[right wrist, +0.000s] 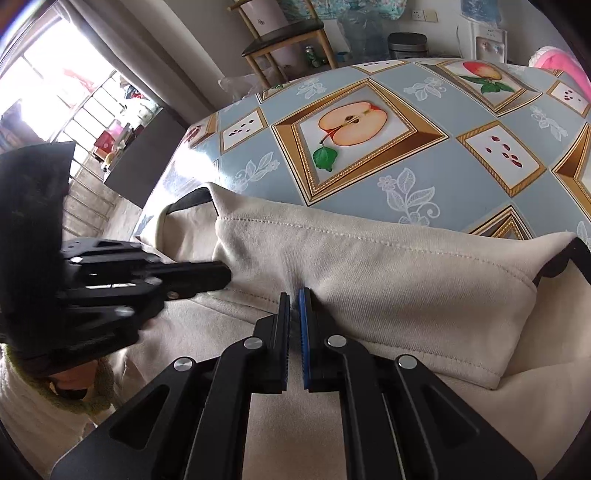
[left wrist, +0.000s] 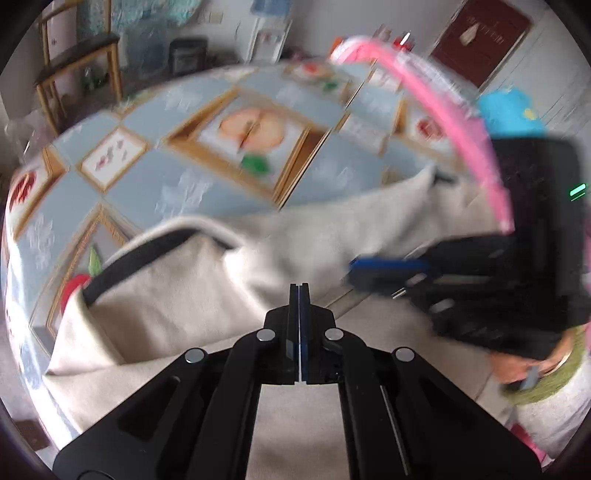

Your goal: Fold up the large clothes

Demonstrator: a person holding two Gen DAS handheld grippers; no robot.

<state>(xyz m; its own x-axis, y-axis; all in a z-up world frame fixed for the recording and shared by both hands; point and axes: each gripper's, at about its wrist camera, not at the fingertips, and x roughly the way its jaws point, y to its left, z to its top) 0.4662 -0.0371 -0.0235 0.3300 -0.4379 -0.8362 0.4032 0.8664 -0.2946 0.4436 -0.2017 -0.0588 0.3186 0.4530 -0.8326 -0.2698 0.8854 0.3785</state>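
Note:
A large cream garment (left wrist: 166, 295) with black trim lies bunched along the near side of a table; in the right wrist view the garment (right wrist: 369, 277) shows a stitched folded hem. My left gripper (left wrist: 299, 286) has its jaws together at a fold of the cloth, and from the right wrist view the left gripper (right wrist: 227, 275) pinches the fold's left end. My right gripper (right wrist: 294, 291) is shut on the cloth just below the hem, where creases run into its tips. In the blurred left wrist view the right gripper (left wrist: 352, 273) comes in from the right.
The table wears a blue oilcloth (right wrist: 443, 177) printed with framed fruit. A wooden chair (right wrist: 288, 33) and a dark bin (right wrist: 408, 44) stand beyond it. A pink object (right wrist: 561, 62) sits at the far right. A hand in a green cuff (right wrist: 74, 387) holds the left gripper.

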